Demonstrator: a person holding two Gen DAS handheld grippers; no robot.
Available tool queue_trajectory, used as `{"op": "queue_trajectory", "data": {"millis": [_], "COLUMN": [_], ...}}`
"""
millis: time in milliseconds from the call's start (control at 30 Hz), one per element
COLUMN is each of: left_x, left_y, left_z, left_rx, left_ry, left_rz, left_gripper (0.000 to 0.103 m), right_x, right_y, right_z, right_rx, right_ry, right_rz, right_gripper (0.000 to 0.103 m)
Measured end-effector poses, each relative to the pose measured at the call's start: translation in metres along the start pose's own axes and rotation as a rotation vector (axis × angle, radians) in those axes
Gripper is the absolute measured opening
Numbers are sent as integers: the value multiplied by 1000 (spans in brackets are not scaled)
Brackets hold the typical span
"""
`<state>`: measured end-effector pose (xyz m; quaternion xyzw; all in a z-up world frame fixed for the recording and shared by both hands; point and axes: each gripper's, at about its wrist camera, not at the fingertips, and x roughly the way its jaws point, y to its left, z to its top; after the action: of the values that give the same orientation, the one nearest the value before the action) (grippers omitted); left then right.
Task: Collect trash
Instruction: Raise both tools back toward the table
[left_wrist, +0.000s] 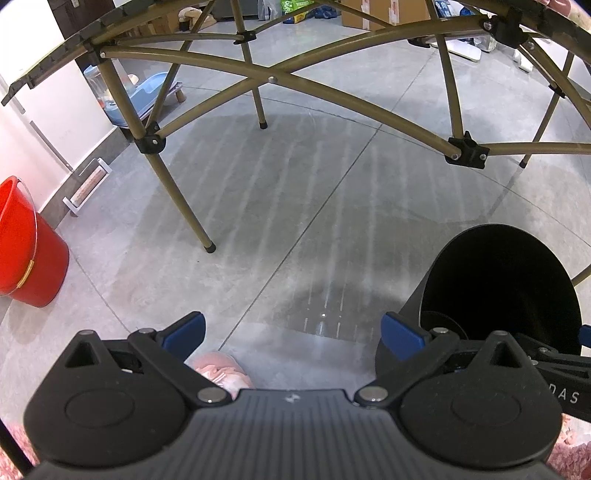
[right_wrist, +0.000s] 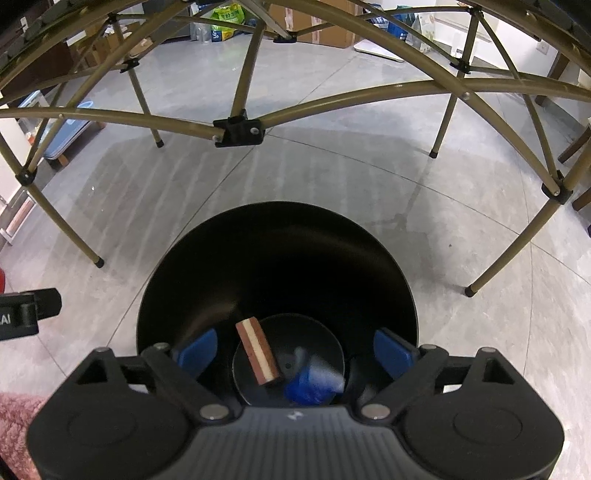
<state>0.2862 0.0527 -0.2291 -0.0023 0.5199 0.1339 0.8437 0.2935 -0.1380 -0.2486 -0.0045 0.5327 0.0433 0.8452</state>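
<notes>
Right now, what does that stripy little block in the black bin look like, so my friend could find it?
Find the round black bin standing on the grey floor by the folding table's legs, and look down to its bottom. The stripy block lies there, a small bar with reddish-brown sides and a cream band through the middle. The blurry blue thing beside it has no stripes.

Open right claw (right_wrist: 293, 350) above black bin (right_wrist: 277, 258)
</notes>
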Motion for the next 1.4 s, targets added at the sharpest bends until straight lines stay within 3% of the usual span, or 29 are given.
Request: {"op": "queue_trajectory", "data": {"millis": [333,533,867,1000,1100,1400], "left_x": [-8,-20,-48,-69,-88,-135], "left_y": [-2,-5,-7,-7,-5,-18], "left_z": [1,4,12,20,29,58], "left_rx": [-1,4,-29,-73,-110,-160], "left_ry": [-15,-53,-164,-234,-293,-443], "left_rz": [-27,-53,-70,-63,-97,-121], "left_gripper": [103,103,103,103,103,103], "right_x": [-4,-16,-78,-109,-129,-159], "right_y": [-2,-9,-26,-38,-46,-65], "right_z": [1,7,17,22,32,75], "right_rx": [4,28,46,84,93,90], "right_ry": [-22,-89,-390,-538,-630,-782], "right_rz": [-8,-27,-43,-50,-50,-63], "right_gripper": [92,92,92,92,93,93]}}
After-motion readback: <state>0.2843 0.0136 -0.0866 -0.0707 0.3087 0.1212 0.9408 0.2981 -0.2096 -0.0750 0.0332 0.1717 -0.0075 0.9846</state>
